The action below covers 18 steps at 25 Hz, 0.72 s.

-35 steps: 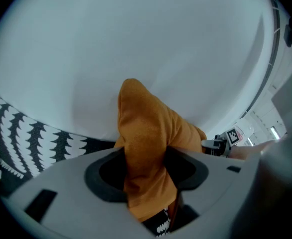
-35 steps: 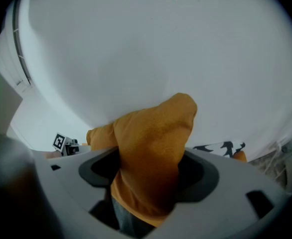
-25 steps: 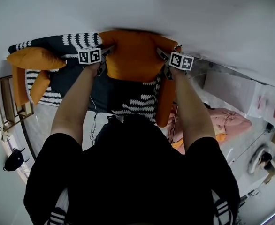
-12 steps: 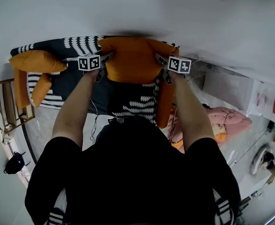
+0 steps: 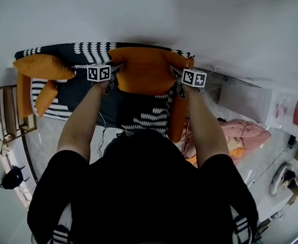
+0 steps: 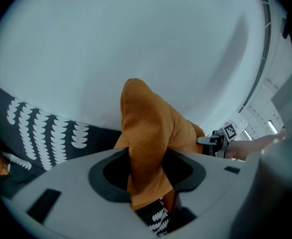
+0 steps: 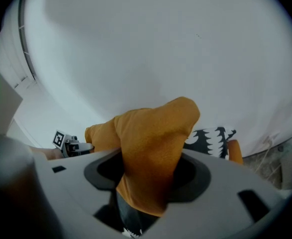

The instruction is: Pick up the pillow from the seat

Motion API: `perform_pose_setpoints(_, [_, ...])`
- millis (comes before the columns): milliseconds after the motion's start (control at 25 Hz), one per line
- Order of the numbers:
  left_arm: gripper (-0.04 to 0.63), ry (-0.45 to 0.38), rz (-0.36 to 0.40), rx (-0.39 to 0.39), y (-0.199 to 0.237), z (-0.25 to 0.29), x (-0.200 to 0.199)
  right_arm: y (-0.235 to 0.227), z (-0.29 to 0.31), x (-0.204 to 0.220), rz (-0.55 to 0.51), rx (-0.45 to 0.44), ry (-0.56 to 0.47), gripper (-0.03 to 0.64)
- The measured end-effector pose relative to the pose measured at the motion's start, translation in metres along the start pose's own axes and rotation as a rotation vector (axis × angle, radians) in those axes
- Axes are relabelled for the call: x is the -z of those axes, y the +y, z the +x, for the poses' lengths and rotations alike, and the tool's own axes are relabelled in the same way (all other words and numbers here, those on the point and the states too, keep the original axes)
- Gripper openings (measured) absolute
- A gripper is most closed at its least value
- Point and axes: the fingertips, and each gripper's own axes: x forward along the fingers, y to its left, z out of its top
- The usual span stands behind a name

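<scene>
Two tongs grip one orange pillow (image 5: pixel 144 70), as I see it from my remote station. The left tongs (image 6: pixel 148 183) are drawn narrow on the pillow's left corner. In the left gripper view the fabric bunches up between the grey pads, which press it from both sides. Their jaws have just been closing, with that corner between them. The right tongs (image 7: pixel 145 188) hold the opposite corner in the same manner, the cloth folded thickly between the pads. These jaws too have just been closing on the fabric.

The pillow stretches between the two grips, broad face towards me. It stands at the back of the black-and-white patterned seat (image 5: pixel 133 108), close to the white wall (image 5: pixel 189 19). Whether its lower edge touches the seat I cannot tell.

Each gripper view shows the other tongs' marker cube at the far end of the pillow. Both forearms reach forward, roughly parallel, one to each corner.

At the seat's left end lie further orange cushions (image 5: pixel 42 66), well apart from the held pillow. A pink cloth (image 5: pixel 245 131) lies low at the right of the head view.
</scene>
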Motion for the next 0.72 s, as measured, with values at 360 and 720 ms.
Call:
perform_pose_setpoints(360, [0.184,0.006,0.012,0.020,-0.013,-0.019,0.010,0.017,-0.015,0.011,-0.006,0.008,-0.015,0.221])
perform_pose_setpoints(720, [0.179,0.005,0.026,0.041,-0.023,-0.040,0.019,0.036,-0.033,0.022,-0.007,0.010,-0.038,0.213])
